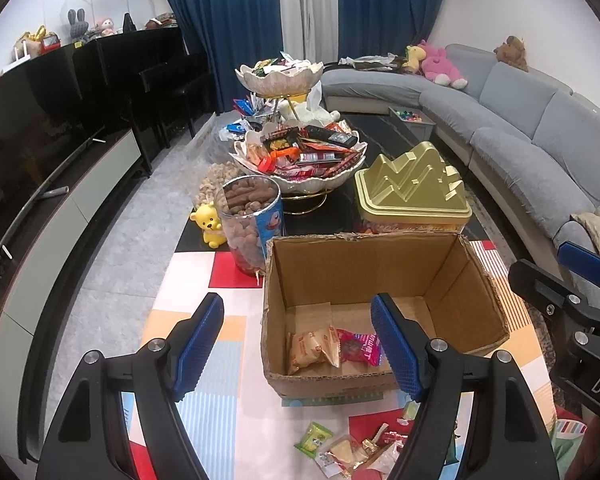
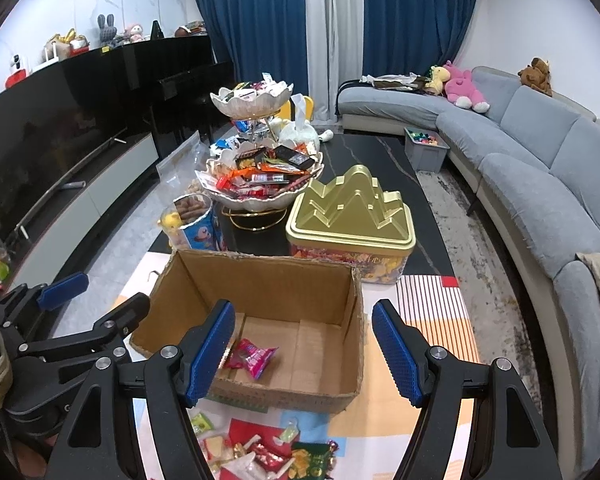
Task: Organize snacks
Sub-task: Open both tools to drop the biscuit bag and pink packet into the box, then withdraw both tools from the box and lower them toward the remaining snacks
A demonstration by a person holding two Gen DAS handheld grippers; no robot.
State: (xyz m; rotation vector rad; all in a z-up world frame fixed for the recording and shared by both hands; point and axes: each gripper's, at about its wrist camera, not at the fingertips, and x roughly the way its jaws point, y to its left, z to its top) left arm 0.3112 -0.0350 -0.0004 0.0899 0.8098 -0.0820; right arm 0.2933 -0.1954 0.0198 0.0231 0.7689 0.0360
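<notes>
Evidently both the left gripper (image 1: pixel 298 350) and right gripper (image 2: pixel 304 354) hover with jaws wide and empty over the cardboard box (image 1: pixel 452 264), where two snack packets (image 1: pixel 332 346) already lie collected.

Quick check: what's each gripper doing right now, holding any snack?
Left gripper: open, holding nothing, above the cardboard box.
Right gripper: open, holding nothing, above the same box.
</notes>
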